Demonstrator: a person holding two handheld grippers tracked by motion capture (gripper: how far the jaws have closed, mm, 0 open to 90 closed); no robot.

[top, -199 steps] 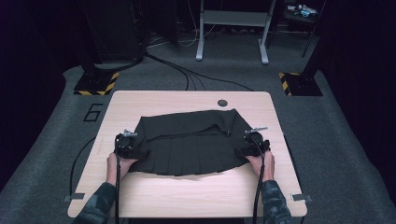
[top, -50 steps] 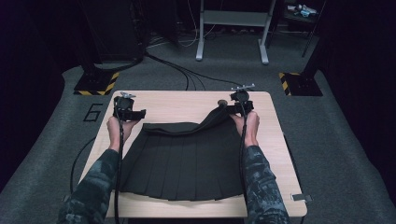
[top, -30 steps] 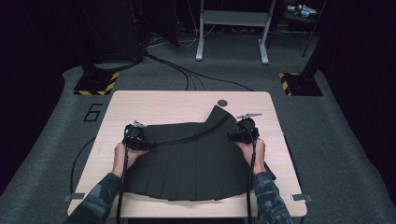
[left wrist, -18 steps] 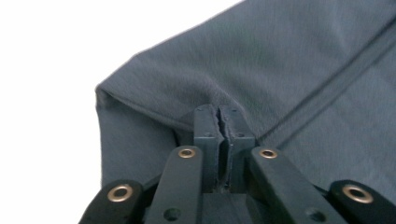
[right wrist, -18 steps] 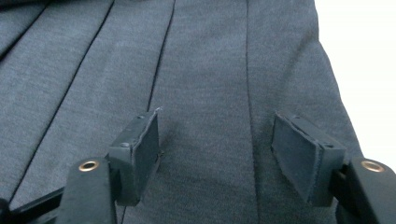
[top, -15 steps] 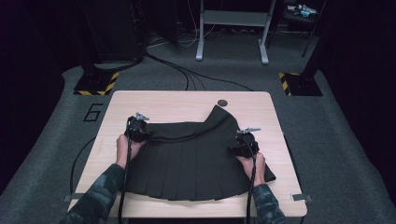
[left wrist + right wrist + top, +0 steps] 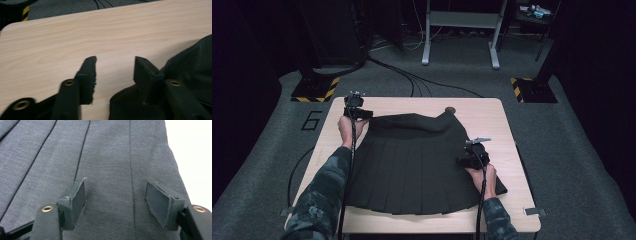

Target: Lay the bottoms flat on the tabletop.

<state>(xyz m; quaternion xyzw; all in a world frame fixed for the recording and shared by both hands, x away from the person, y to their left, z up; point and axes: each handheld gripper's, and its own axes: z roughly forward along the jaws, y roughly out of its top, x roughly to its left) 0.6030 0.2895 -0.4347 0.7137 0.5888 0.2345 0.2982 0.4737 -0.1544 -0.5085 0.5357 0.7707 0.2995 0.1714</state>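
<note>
A dark grey pleated fabric skirt [image 7: 417,165] is spread flat across the middle of a light wood-grain rectangular table [image 7: 507,125], its narrow waistband end lying toward the far edge and its wide hem toward the near edge, where the pleats fan out almost to the table's front rim. The left gripper [image 7: 356,111] is held at the far left corner of the skirt, beside the waistband, and in the left gripper view its two black jaws are seen spread moderately apart with bare tabletop [image 7: 75,37] between them; the dark cloth [image 7: 192,65] lies under and beside the jaw on the right of that view, but nothing is clamped between the pads. The right gripper [image 7: 472,156] is positioned over the right side of the skirt, roughly midway along its length, close to the side edge. In the right gripper view its jaws are seen opened wide above the grey fabric [image 7: 112,157], with two stitched pleat lines running away between and beside them, and the skirt's edge is visible against the pale table at the right of that view; no cloth is gripped. A small dark round disc [image 7: 450,109] is set in the tabletop near the far edge, just beyond the skirt's raised far corner. Camouflage-patterned sleeves [image 7: 319,195] are seen entering from the bottom of the high view
</note>
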